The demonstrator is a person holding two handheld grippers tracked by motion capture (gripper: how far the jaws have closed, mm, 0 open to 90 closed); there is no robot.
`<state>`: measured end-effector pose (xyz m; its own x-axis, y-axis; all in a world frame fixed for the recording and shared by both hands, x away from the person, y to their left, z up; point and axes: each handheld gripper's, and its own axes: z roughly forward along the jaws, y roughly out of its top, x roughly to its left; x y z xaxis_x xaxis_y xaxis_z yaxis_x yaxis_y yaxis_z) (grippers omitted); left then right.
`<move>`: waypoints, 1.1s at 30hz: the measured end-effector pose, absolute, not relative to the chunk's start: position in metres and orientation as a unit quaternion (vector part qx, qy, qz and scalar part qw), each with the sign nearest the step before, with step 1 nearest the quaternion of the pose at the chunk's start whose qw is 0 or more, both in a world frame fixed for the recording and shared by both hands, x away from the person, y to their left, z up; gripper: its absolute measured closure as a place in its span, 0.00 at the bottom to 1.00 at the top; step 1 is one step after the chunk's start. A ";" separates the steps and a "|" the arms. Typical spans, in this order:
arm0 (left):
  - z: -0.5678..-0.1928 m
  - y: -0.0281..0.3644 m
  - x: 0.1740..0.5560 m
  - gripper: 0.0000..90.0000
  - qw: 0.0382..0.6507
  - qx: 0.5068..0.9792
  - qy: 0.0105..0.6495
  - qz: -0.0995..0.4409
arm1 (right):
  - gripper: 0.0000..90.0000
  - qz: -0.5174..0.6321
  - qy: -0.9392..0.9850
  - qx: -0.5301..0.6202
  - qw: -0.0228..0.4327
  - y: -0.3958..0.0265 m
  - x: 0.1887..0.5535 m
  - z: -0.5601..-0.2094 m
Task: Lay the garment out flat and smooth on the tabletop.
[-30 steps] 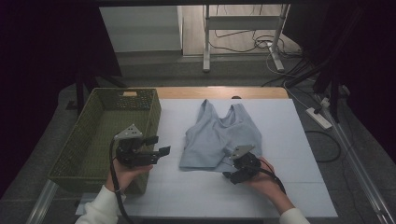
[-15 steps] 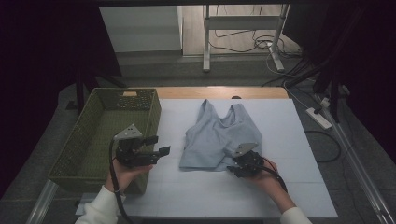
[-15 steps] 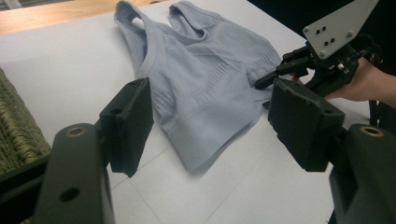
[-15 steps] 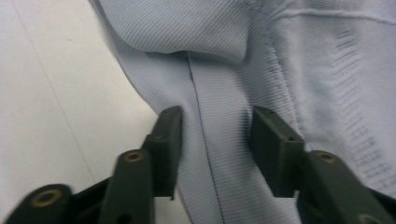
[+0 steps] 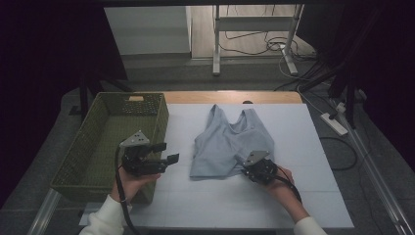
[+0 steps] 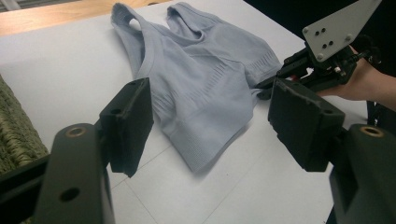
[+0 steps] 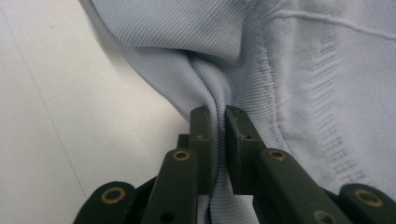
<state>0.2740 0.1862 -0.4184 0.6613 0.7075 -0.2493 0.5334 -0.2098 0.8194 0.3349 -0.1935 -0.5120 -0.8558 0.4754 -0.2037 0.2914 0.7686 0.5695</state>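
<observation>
A pale blue tank top (image 5: 227,142) lies flat on the white table cover (image 5: 293,132), straps toward the far edge. My right gripper (image 5: 247,169) sits at the top's near right corner. Its jaws have just been closing, and in the right gripper view the right gripper (image 7: 218,116) pinches a fold of the tank top's (image 7: 299,56) hem between its pads. My left gripper (image 5: 166,152) hovers open to the left of the top, beside the basket, with nothing in it. In the left gripper view the top (image 6: 205,74) lies ahead of my left gripper (image 6: 210,126), with the right gripper (image 6: 268,88) beyond.
A green woven basket (image 5: 159,122) stands at the table's left side, close to my left hand. Bare wood of the table (image 5: 230,97) shows along the far edge. Cables and a stand's legs lie on the floor behind.
The right gripper's jaws have come together on the top's hem, bunching the cloth there. Both hands have stayed where they were, and the left jaws are as wide as before.
</observation>
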 end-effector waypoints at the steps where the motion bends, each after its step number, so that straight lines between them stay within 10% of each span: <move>1: -0.419 0.186 0.274 0.35 0.484 0.772 0.402 0.090 | 0.91 0.271 0.925 0.206 0.169 -0.194 0.335 -0.512; 33: -0.420 0.177 0.272 0.34 0.482 0.779 0.392 0.084 | 0.92 0.307 0.915 0.210 0.153 -0.236 0.284 -0.495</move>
<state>0.2723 0.1768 -0.4195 0.6782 0.6922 -0.2467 0.5299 -0.2281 0.8169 0.2843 -0.2359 -0.4946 -0.8645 0.4793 -0.1514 0.2910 0.7228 0.6268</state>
